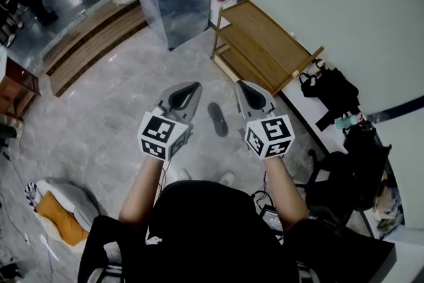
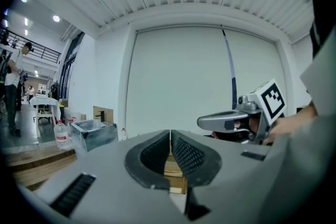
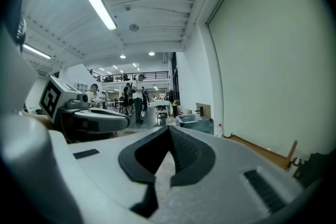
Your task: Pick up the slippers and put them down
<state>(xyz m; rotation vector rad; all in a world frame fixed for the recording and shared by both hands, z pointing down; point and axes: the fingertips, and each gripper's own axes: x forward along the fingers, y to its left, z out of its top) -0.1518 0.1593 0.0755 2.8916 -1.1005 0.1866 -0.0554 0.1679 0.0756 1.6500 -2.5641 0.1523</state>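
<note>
Wooden rack [image 1: 265,43] by wall, metal box [image 1: 177,3] near it. Left gripper [image 1: 193,89] and right gripper [image 1: 242,87] side by side, raised, jaws clenched, empty. Dark slipper [image 1: 218,119] on floor, between grippers in head view.

Head view looks down; gripper views look level toward the shelf [image 1: 262,43].

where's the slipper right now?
Head view, centre: the dark slipper lies on the floor, seen between the left claw and the right claw, near the wooden rack.
</note>
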